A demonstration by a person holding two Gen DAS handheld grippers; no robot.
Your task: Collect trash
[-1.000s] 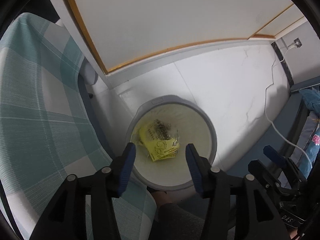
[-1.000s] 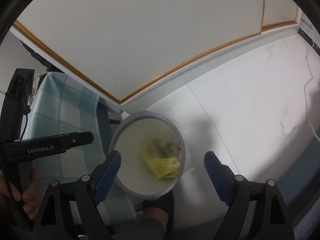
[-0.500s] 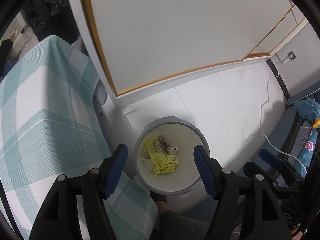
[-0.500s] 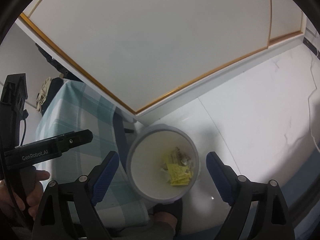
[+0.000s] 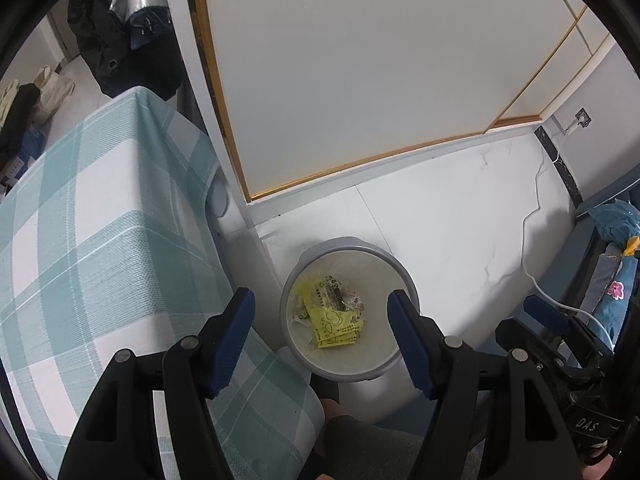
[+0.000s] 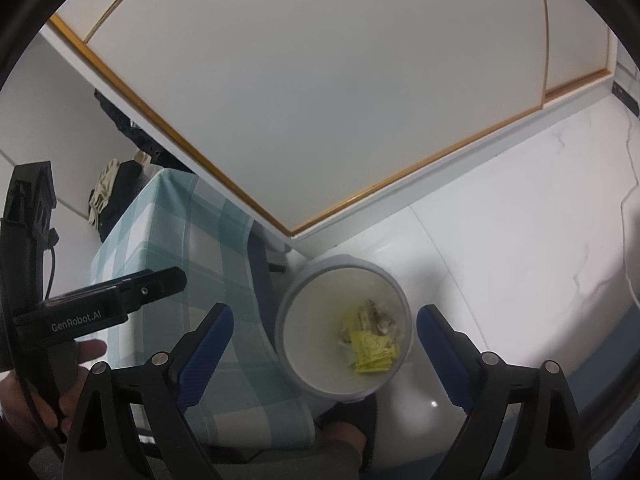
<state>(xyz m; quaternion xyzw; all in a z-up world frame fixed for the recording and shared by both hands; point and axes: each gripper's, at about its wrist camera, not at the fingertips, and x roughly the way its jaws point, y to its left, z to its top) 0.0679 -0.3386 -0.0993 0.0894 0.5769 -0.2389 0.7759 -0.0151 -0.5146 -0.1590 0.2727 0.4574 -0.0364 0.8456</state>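
Note:
A round grey trash bin [image 5: 394,264] stands on the white floor beside a table, seen from above. Inside lie yellow wrappers [image 5: 334,326] and crumpled paper. My left gripper [image 5: 322,318] is open and empty, high above the bin. In the right wrist view the same bin [image 6: 298,290] holds the yellow wrappers [image 6: 372,352]. My right gripper [image 6: 322,340] is open and empty, also high above the bin. The body of the left gripper [image 6: 100,306] shows at the left of that view.
A table with a teal-and-white checked cloth [image 5: 92,240] stands left of the bin. A white wardrobe panel with gold trim [image 5: 360,80] rises behind. A white cable [image 5: 532,216] runs across the floor. A blue bed frame with bedding [image 5: 612,248] is at the right.
Both grippers have risen away from the bin, which looks smaller now. The left jaws have opened wider. The wrappers stay in the bin.

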